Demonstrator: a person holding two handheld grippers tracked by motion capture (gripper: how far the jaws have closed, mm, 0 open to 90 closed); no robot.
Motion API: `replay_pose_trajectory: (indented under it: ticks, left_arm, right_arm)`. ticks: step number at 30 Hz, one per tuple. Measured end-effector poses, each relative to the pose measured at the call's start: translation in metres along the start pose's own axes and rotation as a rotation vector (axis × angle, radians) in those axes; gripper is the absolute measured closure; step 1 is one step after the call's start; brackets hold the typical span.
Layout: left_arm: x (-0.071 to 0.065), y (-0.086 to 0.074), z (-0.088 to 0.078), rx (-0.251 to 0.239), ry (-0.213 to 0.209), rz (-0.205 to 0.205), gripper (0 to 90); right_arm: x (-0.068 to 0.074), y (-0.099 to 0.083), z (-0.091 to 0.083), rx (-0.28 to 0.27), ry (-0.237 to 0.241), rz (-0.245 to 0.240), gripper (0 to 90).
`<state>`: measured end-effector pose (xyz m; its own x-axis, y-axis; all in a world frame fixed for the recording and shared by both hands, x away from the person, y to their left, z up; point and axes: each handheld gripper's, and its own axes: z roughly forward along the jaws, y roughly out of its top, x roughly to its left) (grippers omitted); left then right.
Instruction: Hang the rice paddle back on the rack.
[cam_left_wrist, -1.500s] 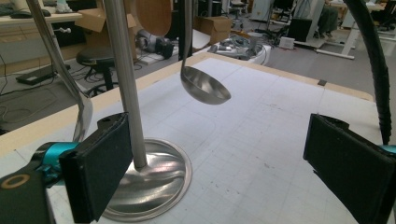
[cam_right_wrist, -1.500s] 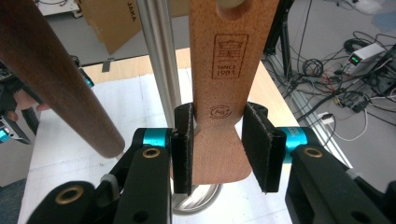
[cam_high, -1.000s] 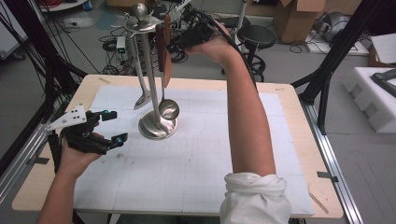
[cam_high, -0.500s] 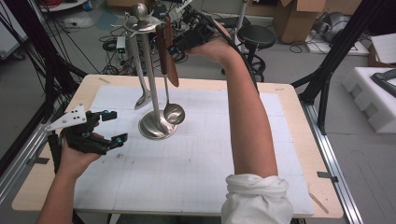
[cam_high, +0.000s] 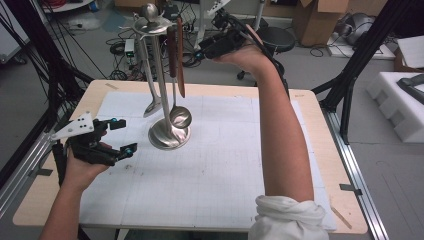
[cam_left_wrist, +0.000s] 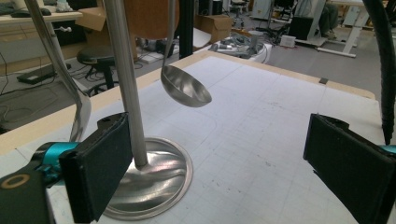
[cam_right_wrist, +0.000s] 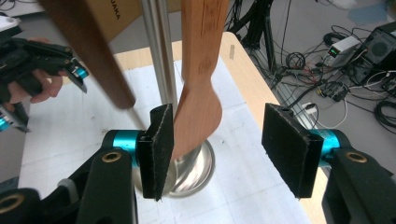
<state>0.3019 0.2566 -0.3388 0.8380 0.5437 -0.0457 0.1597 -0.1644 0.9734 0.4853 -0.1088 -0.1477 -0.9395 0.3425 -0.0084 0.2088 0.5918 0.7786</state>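
My right gripper (cam_high: 202, 49) is up beside the top of the polished steel utensil stand (cam_high: 169, 136), which sits toward the far left corner of the tabletop (cam_high: 300, 165). Its jaws have just been opening and now stand apart, the flat wooden spatula (cam_right_wrist: 201, 79) hanging free between them from the rack, so I judge it freshly hung. The steel ladle (cam_high: 180, 117) dangles beside it. My left gripper (cam_high: 120, 136) waits open near the left edge, jaws empty, ready to steady the base.
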Motion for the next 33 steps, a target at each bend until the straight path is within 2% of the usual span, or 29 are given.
replay_pose_trajectory:
  ticks: [7,8,11,17,24,29,33]
  left_arm:
    - [0.0,0.0,0.003,0.006,-0.002,0.001,8.8]
    - [0.0,0.0,0.004,0.005,0.0,0.001,8.8]
    - [-0.001,0.0,0.006,0.007,-0.001,0.004,8.8]
    - [-0.003,0.003,0.008,0.003,-0.006,0.006,8.6]
    - [0.0,0.002,0.009,-0.003,-0.006,-0.004,8.4]
    - [0.001,0.001,0.012,0.015,-0.005,-0.009,7.3]
    - [0.002,0.001,0.013,0.01,-0.003,-0.015,6.7]
  right_arm:
    - [0.008,-0.023,-0.032,-0.062,-0.041,0.009,37.1]
    - [0.009,-0.028,-0.038,-0.076,-0.062,0.002,35.6]
    - [0.013,-0.04,-0.051,-0.106,-0.074,-0.003,34.6]
    - [0.023,-0.067,-0.069,-0.121,-0.104,0.024,30.7]
    - [0.038,-0.101,-0.081,-0.178,-0.116,0.053,27.6]
    - [0.051,-0.125,-0.082,-0.211,-0.115,0.069,26.2]
    - [0.058,-0.146,-0.082,-0.227,-0.118,0.088,24.4]
